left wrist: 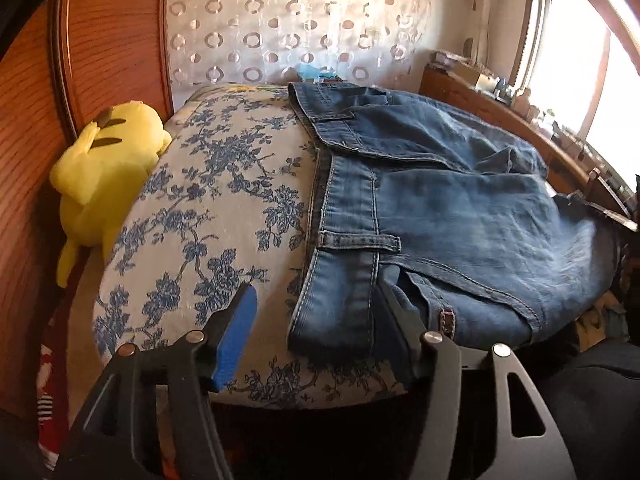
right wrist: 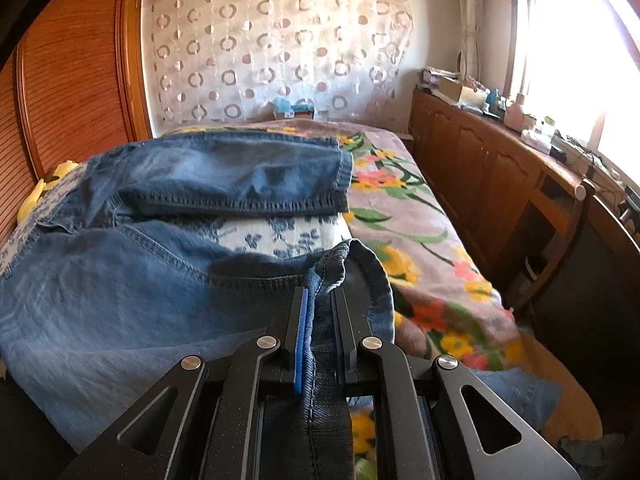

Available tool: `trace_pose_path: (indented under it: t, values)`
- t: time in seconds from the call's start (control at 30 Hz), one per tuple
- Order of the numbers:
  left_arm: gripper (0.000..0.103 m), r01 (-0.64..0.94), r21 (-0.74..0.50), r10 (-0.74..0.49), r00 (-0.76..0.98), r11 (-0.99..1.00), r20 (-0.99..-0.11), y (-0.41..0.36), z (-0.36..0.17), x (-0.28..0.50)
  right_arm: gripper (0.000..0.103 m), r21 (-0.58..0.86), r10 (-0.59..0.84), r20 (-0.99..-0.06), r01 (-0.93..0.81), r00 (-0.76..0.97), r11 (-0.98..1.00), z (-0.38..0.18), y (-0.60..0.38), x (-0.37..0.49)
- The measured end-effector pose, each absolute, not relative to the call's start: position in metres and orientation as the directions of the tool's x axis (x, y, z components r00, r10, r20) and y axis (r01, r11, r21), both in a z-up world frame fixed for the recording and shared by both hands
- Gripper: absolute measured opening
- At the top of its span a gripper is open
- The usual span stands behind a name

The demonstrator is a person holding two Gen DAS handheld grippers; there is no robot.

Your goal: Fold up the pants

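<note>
Blue denim jeans (left wrist: 440, 208) lie on a blue-and-white floral cloth (left wrist: 208, 184) on the bed, waistband toward the left. My left gripper (left wrist: 316, 300) is open at the near corner of the waistband; its left finger is over the cloth and its right finger lies on the denim. In the right wrist view the jeans (right wrist: 120, 280) spread across the bed with one leg (right wrist: 240, 176) lying farther back. My right gripper (right wrist: 320, 300) is shut on the hem of the near leg (right wrist: 352, 264), lifted a little off the bed.
A yellow plush toy (left wrist: 108, 168) lies between the bed and the wooden wardrobe (left wrist: 32, 140) on the left. A flowered blanket (right wrist: 420, 240) covers the bed's right part. A wooden cabinet (right wrist: 500, 168) with clutter runs along the right under the window.
</note>
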State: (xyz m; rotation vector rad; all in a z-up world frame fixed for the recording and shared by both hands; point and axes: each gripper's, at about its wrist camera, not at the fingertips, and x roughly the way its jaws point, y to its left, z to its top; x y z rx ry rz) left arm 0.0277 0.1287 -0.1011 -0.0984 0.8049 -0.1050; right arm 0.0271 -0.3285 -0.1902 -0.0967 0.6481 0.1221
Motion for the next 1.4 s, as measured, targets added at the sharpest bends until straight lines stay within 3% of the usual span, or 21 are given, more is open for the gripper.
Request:
trace_pose_path:
  t: [0.13, 0.3, 0.37, 0.4, 0.43, 0.6, 1.0, 1.23, 1.4]
  values:
    - [0.046, 0.085, -0.146, -0.166, 0.66, 0.986, -0.733, 0.126, -0.107, 0.03, 0.011, -0.05, 0.082, -0.618, -0.144, 0.782, 0.988, -0.188, -0.326, 0.037]
    - [0.042, 0.093, -0.137, -0.164, 0.652, 0.986, -0.74, 0.123, -0.111, 0.031, 0.011, -0.047, 0.086, -0.627, -0.148, 0.774, 0.988, -0.186, -0.326, 0.045]
    - [0.032, 0.091, -0.146, -0.169, 0.656, 0.985, -0.735, 0.124, -0.11, 0.031, 0.011, -0.046, 0.088, -0.63, -0.151, 0.771, 0.987, -0.191, -0.328, 0.061]
    - [0.014, 0.09, -0.133, -0.159, 0.666, 0.987, -0.729, 0.123, -0.109, 0.03, 0.011, -0.046, 0.09, -0.631, -0.153, 0.77, 0.987, -0.191, -0.329, 0.063]
    - [0.005, 0.075, -0.103, -0.127, 0.671, 0.992, -0.731, 0.122, -0.107, 0.029, 0.011, -0.046, 0.091, -0.63, -0.154, 0.771, 0.987, -0.191, -0.329, 0.066]
    - [0.005, 0.079, -0.106, -0.131, 0.693, 0.991, -0.709, 0.124, -0.098, 0.025, 0.011, -0.039, 0.109, -0.602, -0.165, 0.791, 0.985, -0.189, -0.331, 0.081]
    - [0.005, 0.04, -0.052, -0.062, 0.832, 0.998, -0.552, 0.142, -0.018, 0.008, 0.011, -0.069, 0.144, -0.5, -0.205, 0.854, 0.976, -0.145, -0.321, 0.083]
    - [0.005, 0.027, -0.033, -0.041, 0.797, 0.999, -0.603, 0.143, -0.041, 0.022, 0.011, -0.048, 0.176, -0.602, -0.255, 0.779, 0.966, -0.19, -0.311, 0.103]
    - [0.005, 0.037, -0.035, -0.051, 0.779, 0.999, -0.625, 0.134, -0.054, 0.027, 0.031, 0.017, 0.207, -0.644, -0.256, 0.737, 0.966, -0.209, -0.333, 0.094]
